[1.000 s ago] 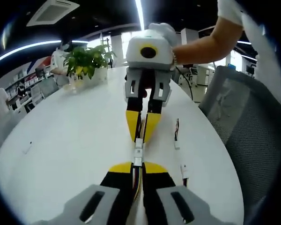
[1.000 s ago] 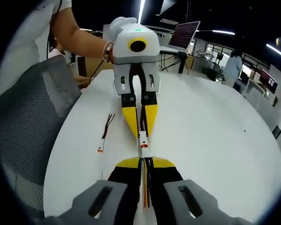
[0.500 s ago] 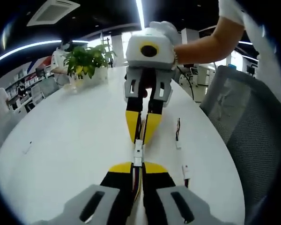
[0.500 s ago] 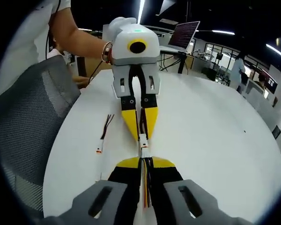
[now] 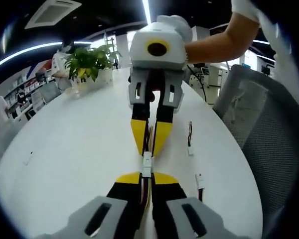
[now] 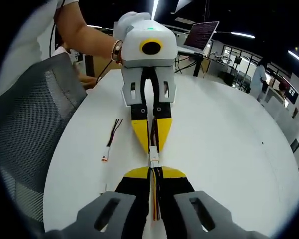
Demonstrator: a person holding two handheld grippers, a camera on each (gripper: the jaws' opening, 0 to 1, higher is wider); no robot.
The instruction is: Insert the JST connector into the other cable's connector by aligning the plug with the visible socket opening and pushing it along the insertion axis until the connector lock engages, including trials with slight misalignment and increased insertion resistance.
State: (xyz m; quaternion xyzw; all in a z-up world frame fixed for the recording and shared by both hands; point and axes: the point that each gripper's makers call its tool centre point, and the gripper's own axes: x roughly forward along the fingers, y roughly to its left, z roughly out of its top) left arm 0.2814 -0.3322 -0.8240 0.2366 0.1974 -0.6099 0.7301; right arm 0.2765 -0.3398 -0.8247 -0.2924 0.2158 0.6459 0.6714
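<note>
White and oval, your desk [image 5: 65, 149] carries a potted plant [image 5: 89, 62] at 11 o'clock in the left gripper view, with two spare cables [image 5: 189, 142] at 3 o'clock beside the grey mesh chair [image 5: 269, 139]. Your left hand-held gripper [image 5: 146, 175] is clamped on its cable, the white JST connector [image 5: 147, 164] poking out at its tips at centre. Your right hand-held gripper [image 6: 154, 170] grips the other cable's connector [image 6: 154, 160], the two meeting tip to tip above the desk.
</note>
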